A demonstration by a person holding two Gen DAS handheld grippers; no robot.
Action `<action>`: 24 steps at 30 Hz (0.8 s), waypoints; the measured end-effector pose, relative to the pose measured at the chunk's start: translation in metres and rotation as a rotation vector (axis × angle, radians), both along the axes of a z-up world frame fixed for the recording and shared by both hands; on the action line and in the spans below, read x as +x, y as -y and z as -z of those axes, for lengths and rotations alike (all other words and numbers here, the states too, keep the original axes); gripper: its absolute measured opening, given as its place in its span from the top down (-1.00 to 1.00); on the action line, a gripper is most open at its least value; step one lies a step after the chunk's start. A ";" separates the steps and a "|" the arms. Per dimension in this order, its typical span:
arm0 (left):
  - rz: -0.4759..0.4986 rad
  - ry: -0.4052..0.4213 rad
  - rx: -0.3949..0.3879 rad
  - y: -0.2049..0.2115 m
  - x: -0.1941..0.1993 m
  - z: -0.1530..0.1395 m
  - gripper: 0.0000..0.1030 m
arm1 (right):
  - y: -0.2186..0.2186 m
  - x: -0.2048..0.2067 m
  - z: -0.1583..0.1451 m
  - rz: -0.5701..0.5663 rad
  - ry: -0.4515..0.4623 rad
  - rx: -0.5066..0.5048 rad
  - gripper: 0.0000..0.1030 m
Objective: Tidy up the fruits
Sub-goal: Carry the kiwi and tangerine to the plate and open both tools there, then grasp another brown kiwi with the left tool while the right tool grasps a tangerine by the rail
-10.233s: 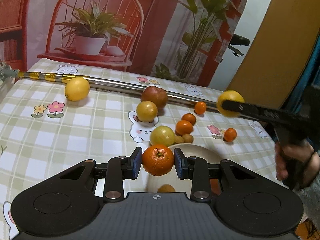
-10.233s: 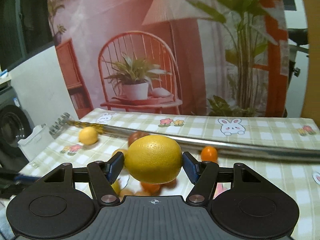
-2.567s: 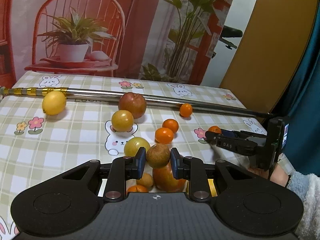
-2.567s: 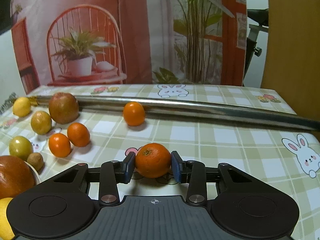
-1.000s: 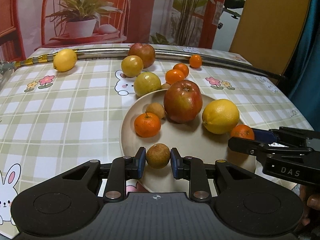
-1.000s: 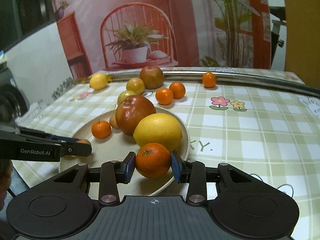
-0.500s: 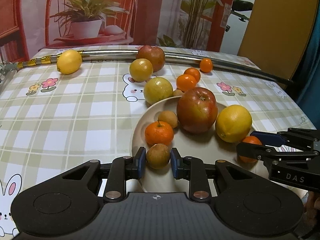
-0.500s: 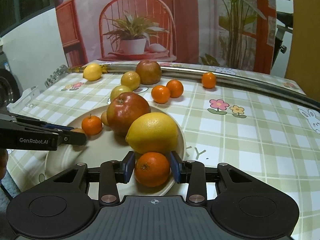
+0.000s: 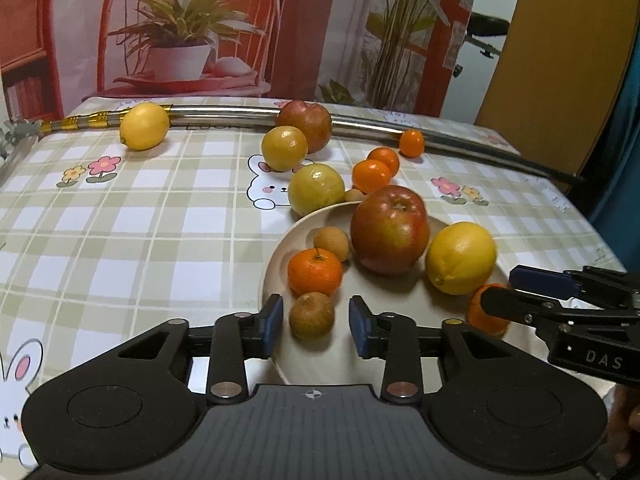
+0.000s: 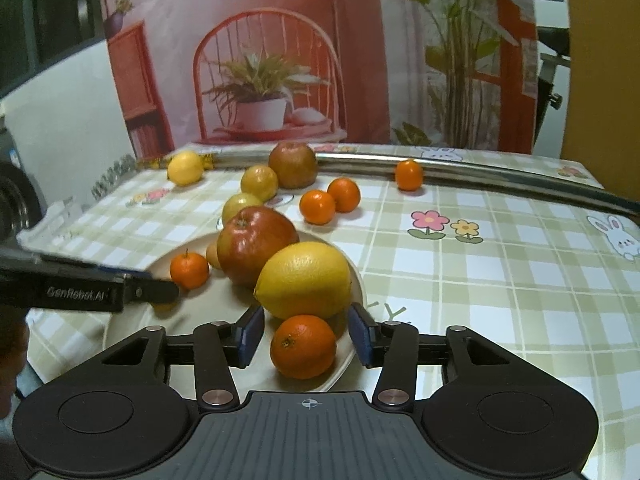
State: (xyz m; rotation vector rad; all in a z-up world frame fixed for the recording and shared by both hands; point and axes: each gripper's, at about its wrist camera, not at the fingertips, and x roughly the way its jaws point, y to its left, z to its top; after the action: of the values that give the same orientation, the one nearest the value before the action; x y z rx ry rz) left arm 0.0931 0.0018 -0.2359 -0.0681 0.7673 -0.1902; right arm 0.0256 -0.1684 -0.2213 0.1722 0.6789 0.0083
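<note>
Two hand-held grippers work over one table covered in a green checked cloth with rabbits and flowers. A long metal rod lies across the far side of the table, and open cloth stretches to the left of the fruit and, in the right wrist view, to the right of it as well.

Next in size is the beige plate, near the table's front edge. On it sit a red apple, a large lemon just right of the apple, a stemmed mandarin, a small brown fruit behind that mandarin, a second brown fruit and a second mandarin.

The left hand-held gripper is released: its blue pads stand apart from the second brown fruit, which rests on the plate between them near the plate's near-left rim. The right hand-held gripper is likewise spread, with a gap on each side of the second mandarin, which lies at the plate's right rim just in front of the large lemon; whether the two touch is hard to tell.

Off the plate, beyond its far rim, lie a darker apple against the rod, two yellow-green fruits, a lemon far left by the rod, two mandarins side by side, and a single small one against the rod.
</note>
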 end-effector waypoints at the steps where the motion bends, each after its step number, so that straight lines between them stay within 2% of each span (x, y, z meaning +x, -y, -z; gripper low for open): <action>1: 0.001 0.006 -0.004 0.001 -0.004 -0.001 0.25 | 0.002 -0.002 -0.001 0.006 0.010 0.012 0.13; 10: 0.008 0.054 -0.013 0.006 -0.021 -0.010 0.25 | 0.009 -0.012 -0.008 0.044 0.045 0.042 0.13; 24: -0.008 0.058 0.003 0.002 -0.022 -0.016 0.25 | 0.009 -0.015 -0.014 0.050 0.060 0.033 0.13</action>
State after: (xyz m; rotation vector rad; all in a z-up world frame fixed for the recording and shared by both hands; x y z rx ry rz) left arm 0.0715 0.0001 -0.2203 -0.0621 0.7095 -0.1826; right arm 0.0110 -0.1779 -0.2073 0.2200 0.6145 -0.0231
